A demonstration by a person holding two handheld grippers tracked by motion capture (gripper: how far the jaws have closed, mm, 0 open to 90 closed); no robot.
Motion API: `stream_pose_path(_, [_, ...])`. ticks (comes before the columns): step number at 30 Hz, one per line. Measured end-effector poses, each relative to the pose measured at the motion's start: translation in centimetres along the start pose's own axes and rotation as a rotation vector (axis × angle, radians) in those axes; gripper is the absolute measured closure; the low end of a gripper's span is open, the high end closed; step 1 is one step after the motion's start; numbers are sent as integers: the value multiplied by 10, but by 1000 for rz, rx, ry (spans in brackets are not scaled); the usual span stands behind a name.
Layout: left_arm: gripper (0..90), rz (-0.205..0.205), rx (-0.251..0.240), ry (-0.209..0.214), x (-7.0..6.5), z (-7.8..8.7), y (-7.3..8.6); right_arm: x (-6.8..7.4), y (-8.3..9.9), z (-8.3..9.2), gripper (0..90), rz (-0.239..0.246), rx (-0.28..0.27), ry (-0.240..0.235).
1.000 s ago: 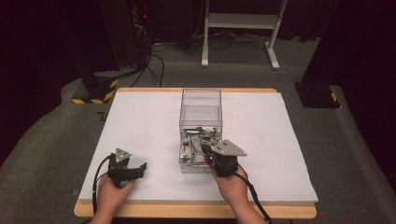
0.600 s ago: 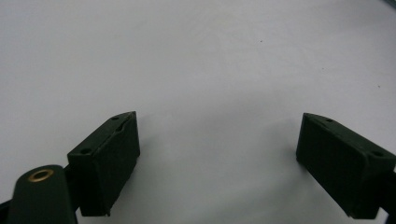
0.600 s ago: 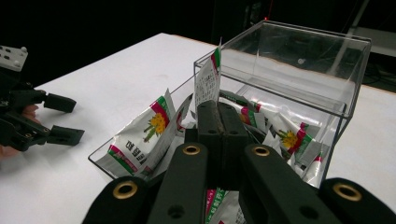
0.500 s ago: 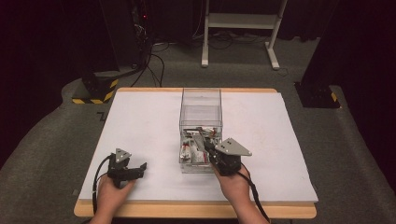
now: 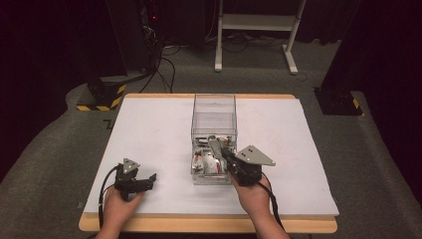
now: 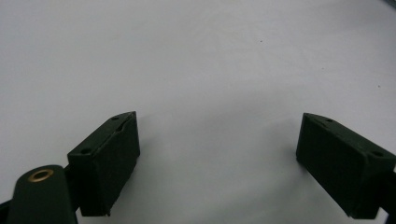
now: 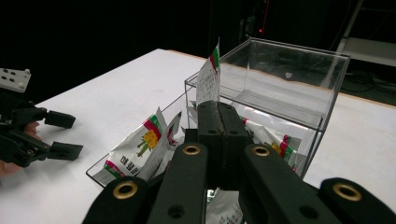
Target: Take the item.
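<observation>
Near the front left corner of the white-topped wooden table (image 5: 149,129), the left gripper (image 5: 149,180) is resting with its jaws spread wide apart. Toward the front middle, the right gripper (image 7: 218,109) is pinching a small white printed paper sachet (image 7: 208,80) above the open clear plastic box (image 5: 214,107) of similar packets.

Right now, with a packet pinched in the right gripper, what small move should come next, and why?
Probably lift it straight up: the right gripper is shut on one packet that stands just above the clear box, with other packets crowded below. The left gripper rests open, apart.
</observation>
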State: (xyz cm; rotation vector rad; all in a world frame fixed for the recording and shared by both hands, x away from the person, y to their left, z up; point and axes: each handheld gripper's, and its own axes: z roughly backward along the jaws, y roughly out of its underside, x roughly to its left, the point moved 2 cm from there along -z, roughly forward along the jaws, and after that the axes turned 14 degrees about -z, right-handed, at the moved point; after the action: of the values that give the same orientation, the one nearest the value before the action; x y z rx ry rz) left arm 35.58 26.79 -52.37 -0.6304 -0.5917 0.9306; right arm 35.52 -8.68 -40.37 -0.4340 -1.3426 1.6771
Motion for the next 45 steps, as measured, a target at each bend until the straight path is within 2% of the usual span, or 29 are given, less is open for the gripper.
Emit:
stream_pose_path(10, [137, -1, 0, 0, 0, 0, 0, -7, -9, 10, 900, -13, -42, 5])
stream_pose_path(23, [137, -1, 0, 0, 0, 0, 0, -26, -20, 24, 900, -45, -92, 38])
stream_pose_path(34, [137, 1, -1, 0, 0, 0, 0, -47, -27, 34, 900, -73, -132, 90])
stream_pose_path(45, [137, -1, 0, 0, 0, 0, 0, -67, -25, 34, 900, -89, -130, 153])
